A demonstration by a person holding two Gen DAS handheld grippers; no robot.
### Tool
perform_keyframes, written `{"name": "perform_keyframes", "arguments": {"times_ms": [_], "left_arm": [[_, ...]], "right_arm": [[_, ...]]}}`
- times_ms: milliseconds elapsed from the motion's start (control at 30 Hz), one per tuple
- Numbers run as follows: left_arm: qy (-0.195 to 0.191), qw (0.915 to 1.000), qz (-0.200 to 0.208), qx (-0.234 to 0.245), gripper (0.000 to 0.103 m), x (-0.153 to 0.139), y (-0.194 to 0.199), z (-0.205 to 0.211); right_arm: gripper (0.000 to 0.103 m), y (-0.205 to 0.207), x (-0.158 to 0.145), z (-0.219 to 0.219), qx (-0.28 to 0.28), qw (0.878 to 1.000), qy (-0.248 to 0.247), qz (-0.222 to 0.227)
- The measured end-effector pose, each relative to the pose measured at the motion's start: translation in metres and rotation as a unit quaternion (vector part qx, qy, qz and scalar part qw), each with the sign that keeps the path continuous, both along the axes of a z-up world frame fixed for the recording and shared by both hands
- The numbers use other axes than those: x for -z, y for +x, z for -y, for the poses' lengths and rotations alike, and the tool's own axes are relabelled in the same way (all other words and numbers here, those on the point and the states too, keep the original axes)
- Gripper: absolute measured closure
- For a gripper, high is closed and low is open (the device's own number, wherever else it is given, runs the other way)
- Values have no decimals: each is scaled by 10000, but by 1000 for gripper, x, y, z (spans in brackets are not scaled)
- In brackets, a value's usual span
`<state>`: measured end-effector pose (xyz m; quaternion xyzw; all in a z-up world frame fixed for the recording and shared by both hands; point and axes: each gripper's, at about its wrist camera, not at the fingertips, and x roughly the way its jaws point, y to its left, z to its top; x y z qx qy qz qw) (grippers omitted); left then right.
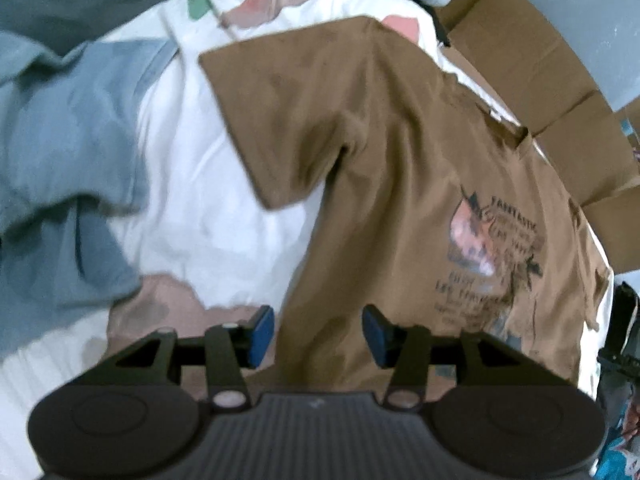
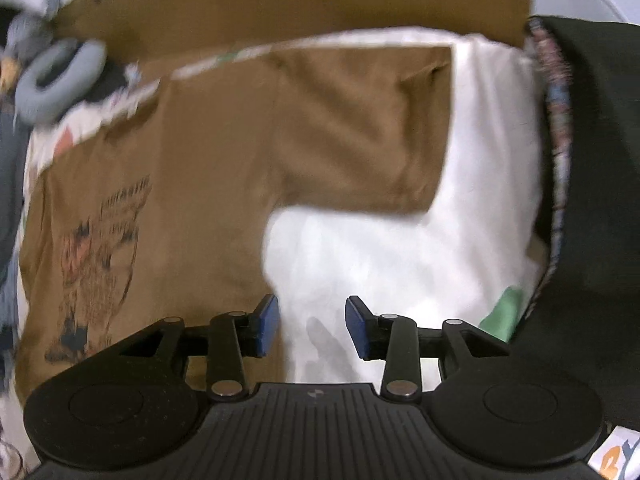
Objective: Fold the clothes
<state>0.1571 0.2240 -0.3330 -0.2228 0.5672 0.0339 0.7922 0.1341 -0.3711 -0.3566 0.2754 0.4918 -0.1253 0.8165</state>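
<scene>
A brown T-shirt (image 1: 400, 184) with a printed graphic lies spread flat, front up, on a white sheet (image 1: 208, 184). In the left wrist view its left sleeve (image 1: 280, 120) points out to the upper left. My left gripper (image 1: 318, 334) is open and empty, hovering over the shirt's lower side edge. In the right wrist view the same shirt (image 2: 192, 168) shows with its other sleeve (image 2: 380, 140) pointing right. My right gripper (image 2: 312, 326) is open and empty, above the white sheet (image 2: 400, 264) just beside the shirt's side edge.
Blue-grey clothes (image 1: 60, 168) are heaped on the left of the sheet. Cardboard (image 1: 540, 80) stands behind the shirt. A dark garment (image 2: 592, 200) lies at the right. A grey ring-shaped cushion (image 2: 56, 76) sits at the far left.
</scene>
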Motion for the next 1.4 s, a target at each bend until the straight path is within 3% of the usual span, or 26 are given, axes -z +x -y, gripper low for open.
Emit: {"name": "perform_keyframes", "arguments": {"times_ms": [100,333,567,833,1067,1133,1200,1267,1400], "left_arm": [[102,9999,53,91,48,-2,11,12],[137,9995,181,239,48,3,33,35],[422,9987,289,-11,48,7,53,21],[631,9970,370,-271,48,5,57,3],[700,9962,331,-404,48,7,53,-7],[723,9960,320,-413,48,8,53,-7],[737,9959,315,-418,48,9,52,-8],[750,9959,307,-413,48,9,52,-8],[804,9955,305,-388,48,10,53,-8]], "right_arm": [[59,-5,5,11,446,9990,83,51],[59,-1,7,30,710,9972,-155,164],[58,24,14,57,1042,9929,-456,346],[57,69,19,74,892,9896,-960,594],[58,96,33,95,987,9874,-1161,425],[68,98,38,100,1020,9872,-1179,346],[94,98,40,105,1118,9861,-1202,249],[103,97,41,107,1118,9861,-1200,275],[103,97,42,106,999,9841,-1454,200]]}}
